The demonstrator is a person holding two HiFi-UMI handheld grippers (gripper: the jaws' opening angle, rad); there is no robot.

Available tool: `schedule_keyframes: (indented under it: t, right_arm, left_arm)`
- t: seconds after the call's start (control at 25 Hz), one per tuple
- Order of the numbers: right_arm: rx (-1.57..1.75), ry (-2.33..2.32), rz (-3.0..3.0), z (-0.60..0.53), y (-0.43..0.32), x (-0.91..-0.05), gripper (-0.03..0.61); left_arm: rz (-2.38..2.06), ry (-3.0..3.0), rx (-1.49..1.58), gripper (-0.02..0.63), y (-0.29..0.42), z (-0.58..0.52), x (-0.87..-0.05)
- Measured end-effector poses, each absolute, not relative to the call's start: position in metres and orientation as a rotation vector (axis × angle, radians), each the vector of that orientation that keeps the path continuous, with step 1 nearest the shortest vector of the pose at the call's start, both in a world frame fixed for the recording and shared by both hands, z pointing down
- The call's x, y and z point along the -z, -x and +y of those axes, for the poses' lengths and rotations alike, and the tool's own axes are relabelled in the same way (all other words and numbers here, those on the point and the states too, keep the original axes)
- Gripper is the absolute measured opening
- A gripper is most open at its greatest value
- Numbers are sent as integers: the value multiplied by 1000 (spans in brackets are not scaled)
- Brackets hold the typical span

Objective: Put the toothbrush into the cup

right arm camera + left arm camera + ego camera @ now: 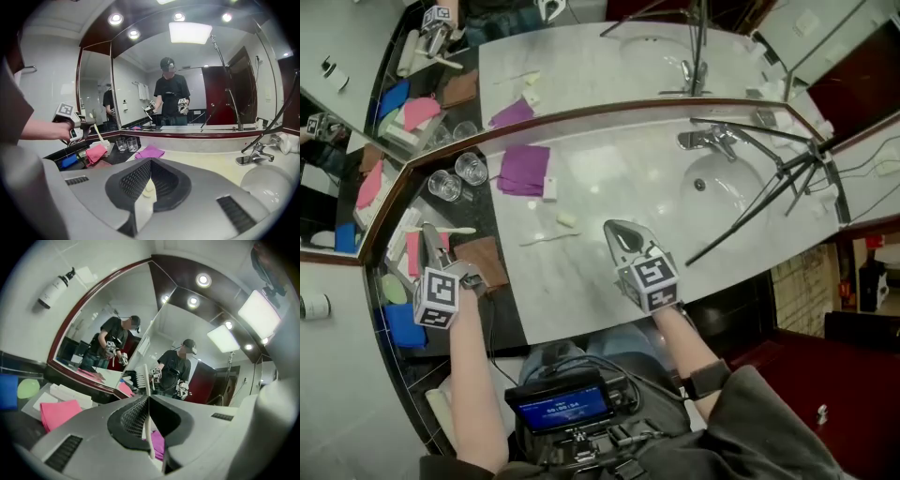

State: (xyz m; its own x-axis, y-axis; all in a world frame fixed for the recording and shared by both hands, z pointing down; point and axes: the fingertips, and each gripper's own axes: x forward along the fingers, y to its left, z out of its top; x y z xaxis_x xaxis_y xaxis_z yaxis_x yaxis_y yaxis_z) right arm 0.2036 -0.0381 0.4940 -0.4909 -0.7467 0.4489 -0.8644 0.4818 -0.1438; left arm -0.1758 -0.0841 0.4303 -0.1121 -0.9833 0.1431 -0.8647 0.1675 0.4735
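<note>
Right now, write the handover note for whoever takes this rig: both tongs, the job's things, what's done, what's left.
Left tongs: shut on the toothbrush, bristle end up, held clear of the counter.
Right tongs: shut, holding nothing, above the white counter.
Cups: a glass cup and a second glass cup stand side by side on the dark ledge, left of the purple cloth. Both look empty.
Done: toothbrush picked up.
Left: carry it to a cup, lower it in, release.
</note>
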Motion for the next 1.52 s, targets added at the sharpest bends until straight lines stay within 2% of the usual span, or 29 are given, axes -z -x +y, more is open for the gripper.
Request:
schedule_keyframes:
  t: [0.28, 0.72, 1.52]
  right_arm:
    - [-487, -1310, -2433, -42, -207, -496, 2]
    - [-444, -1238, -2465, -53, -205, -493, 2]
    - [-467, -1307, -2384, -47, -255, -510, 2]
  left_arm:
    - [-1909, -1655, 387, 0, 117, -41, -474]
    - [-1779, -1404, 434, 0, 67, -1, -555]
    - [-1548, -1092, 511, 2, -13, 4, -668]
